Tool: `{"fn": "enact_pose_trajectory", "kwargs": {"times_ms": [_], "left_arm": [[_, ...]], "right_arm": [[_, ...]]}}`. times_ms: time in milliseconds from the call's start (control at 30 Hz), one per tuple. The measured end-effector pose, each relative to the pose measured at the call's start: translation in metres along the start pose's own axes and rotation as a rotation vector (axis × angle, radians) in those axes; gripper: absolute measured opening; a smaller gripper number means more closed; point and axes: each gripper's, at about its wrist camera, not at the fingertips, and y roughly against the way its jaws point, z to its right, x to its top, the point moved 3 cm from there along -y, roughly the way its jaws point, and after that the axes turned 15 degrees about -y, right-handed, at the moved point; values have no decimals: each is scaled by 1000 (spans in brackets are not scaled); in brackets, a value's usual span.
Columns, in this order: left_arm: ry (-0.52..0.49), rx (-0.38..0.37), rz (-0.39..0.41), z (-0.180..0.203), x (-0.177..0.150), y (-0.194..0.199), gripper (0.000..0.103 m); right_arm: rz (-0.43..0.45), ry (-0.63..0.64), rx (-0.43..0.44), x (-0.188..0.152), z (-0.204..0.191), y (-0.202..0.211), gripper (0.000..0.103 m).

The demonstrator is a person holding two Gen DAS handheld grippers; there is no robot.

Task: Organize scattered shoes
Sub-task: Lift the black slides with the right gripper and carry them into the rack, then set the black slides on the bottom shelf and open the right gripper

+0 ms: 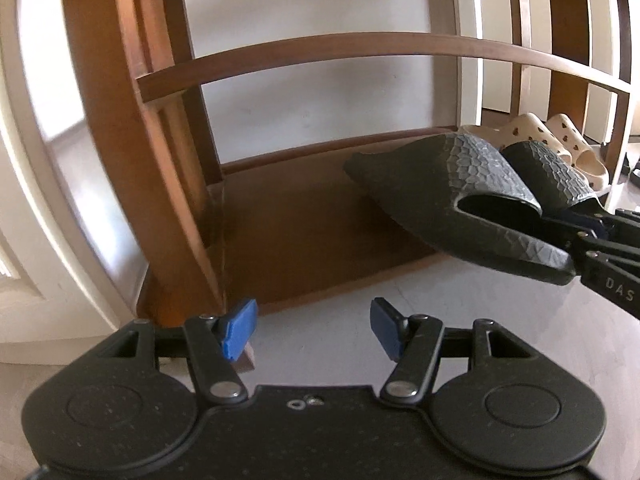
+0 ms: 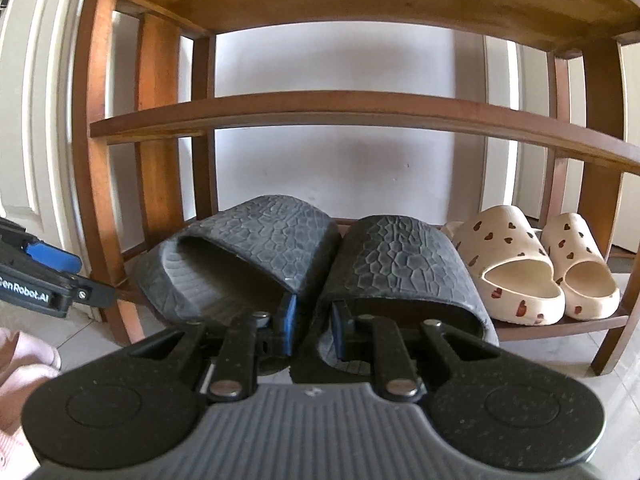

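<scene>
The left tongs (image 1: 314,330) hang low with blue pads spread wide apart, gripping nothing; the right tongs (image 2: 314,322) are pinched close together on the inner sides of two dark slippers (image 2: 256,256), reaching in from the right

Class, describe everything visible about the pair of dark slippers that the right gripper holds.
The dark slippers are two charcoal slides, seemingly rubbery, their wide straps embossed with a cracked, scale-like pattern. They sit side by side, toes toward the wooden rack, open heels toward the camera. The right gripper pinches their adjoining inner edges together. They hang tilted over the bottom shelf's front edge, left of the cream heart-print slippers; whether their soles touch the shelf cannot be told.
</scene>
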Motion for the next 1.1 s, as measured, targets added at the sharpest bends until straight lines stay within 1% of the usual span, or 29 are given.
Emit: {"fn": "enact_pose_trajectory", "kwargs": {"times_ms": [200,267,367,567,667,733,833,900,967,1000,1033,1100], "left_arm": [[14,12,-13,7,5,-16,63],[16,15,-24,7,2,-19,63],[14,17,-40,6,-3,-23,63],[15,26,-69,0,-11,-24,63],[23,29,-74,-2,-12,-24,63],[28,28,-79,-3,-12,-24,63],[29,26,-78,-3,-12,-20,63],[23,25,-74,-3,-12,-17,63],[20,25,-71,-3,-12,-14,63],[18,25,-70,-3,-12,-13,63],[17,25,-68,-3,-12,-11,63],[6,32,-67,-7,-14,-5,63]], "right_arm": [[-10,26,-17,1,3,-31,21],[-13,28,-23,2,3,-37,21],[-21,41,-42,2,3,-61,21],[-12,64,-74,6,-2,-91,23],[-15,77,-91,7,-4,-101,30],[-21,81,-93,6,-6,-103,38],[-25,69,-98,5,-6,-100,39],[-18,64,-99,3,-4,-90,41],[-15,60,-104,1,-1,-81,49],[-15,59,-106,2,-1,-79,63],[-7,55,-114,0,2,-70,65],[4,36,-107,-5,7,-49,65]]}}
